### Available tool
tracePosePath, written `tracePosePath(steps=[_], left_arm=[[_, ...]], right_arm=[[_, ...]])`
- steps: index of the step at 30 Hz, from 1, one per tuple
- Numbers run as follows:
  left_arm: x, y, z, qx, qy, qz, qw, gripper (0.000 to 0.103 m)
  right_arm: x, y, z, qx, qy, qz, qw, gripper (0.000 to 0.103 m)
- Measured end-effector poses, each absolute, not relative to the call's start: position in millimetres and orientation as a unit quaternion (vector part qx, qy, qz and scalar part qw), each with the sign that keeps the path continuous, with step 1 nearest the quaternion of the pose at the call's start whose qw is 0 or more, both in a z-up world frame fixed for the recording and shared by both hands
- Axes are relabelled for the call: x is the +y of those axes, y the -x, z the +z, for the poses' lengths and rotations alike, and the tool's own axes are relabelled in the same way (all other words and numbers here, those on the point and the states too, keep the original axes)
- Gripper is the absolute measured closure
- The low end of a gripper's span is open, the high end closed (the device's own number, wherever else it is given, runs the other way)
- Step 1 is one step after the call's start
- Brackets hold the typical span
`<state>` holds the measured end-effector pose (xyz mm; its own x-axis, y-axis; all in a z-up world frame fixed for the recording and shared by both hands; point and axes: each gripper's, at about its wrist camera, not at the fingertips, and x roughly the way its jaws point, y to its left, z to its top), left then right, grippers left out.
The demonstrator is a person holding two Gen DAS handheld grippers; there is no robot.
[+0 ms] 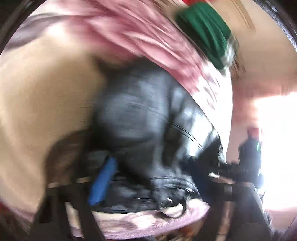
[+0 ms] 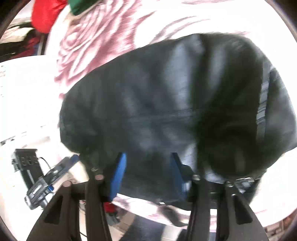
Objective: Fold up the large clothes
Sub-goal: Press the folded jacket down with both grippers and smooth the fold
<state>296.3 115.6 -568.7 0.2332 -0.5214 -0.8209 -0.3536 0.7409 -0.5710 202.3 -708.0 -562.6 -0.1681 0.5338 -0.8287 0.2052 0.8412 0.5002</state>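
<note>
**Dark jeans on rose-print cover, both views blurred**

Left wrist view: heavy motion blur. Dark denim jeans heaped on a pink rose-print bedspread, waistband end nearest the lens. Left gripper spread wide, blue pads either side of the jeans, nothing pinched. Green garment far up the spread. Right gripper glimpsed at right edge; opening impossible to tell here.

Right wrist view: jeans spread across the bedspread. Right gripper wide open, pads against the near hem, not clamped. Left gripper at lower left. Red garment and green garment at top.
</note>
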Motion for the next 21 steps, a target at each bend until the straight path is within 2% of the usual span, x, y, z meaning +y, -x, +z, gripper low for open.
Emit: tracePosePath(steps=[6,11,17,18,19,20,21], left_arm=[[167,-290,-621,0.604,0.404,0.007,0.686,0.019],[172,-312,-641,0.583,0.464,-0.095,0.66,0.019],[138,-342,-650,0.596,0.421,-0.136,0.67,0.023],[133,-348,-644,0.592,0.405,-0.134,0.684,0.053],[132,-350,-637,0.597,0.383,-0.128,0.693,0.071],[125,-356,-631,0.597,0.363,-0.125,0.704,0.076],[117,-363,-624,0.593,0.346,-0.124,0.716,0.086]], right_arm=[[-697,-176,-625,0.752,-0.281,0.099,0.588,0.051],[-706,-184,-612,0.756,-0.308,0.087,0.571,0.05],[-716,-176,-593,0.746,-0.307,0.088,0.584,0.05],[-720,-171,-588,0.742,-0.313,0.087,0.586,0.05],[-729,-168,-585,0.736,-0.323,0.089,0.588,0.05],[-729,-166,-582,0.73,-0.33,0.094,0.591,0.05],[-728,-168,-579,0.721,-0.335,0.099,0.598,0.05]])
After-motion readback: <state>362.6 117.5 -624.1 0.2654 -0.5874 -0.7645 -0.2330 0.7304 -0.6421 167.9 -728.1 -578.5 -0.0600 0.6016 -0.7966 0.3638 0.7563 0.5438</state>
